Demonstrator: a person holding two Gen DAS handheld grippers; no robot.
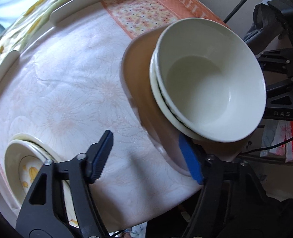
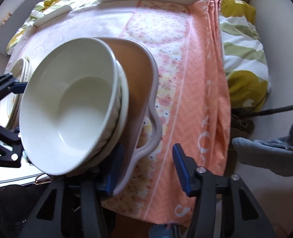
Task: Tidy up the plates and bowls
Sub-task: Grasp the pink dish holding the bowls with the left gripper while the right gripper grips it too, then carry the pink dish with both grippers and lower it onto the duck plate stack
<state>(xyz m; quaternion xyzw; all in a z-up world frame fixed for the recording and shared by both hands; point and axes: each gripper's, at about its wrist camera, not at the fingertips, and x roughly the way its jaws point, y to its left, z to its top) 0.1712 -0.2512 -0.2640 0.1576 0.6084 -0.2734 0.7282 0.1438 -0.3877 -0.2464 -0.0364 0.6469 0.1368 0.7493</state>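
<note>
2 white bowls (image 1: 212, 83) sit nested on a brown tray (image 1: 144, 91) at 2 o'clock in the left view. Left gripper (image 1: 148, 156) and right gripper (image 2: 146, 166) are both spread wide, each with 1 blue finger against the tray's rim. A floral plate stack (image 1: 25, 168) lies at 8 o'clock.

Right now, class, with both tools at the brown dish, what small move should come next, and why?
Probably close both tools on the rim of the brown dish. The left tool and right tool each stand open astride its opposite edges, gripping nothing, and the stacked white bowls sit on it, so a firm two-sided hold should precede any lift.
</note>
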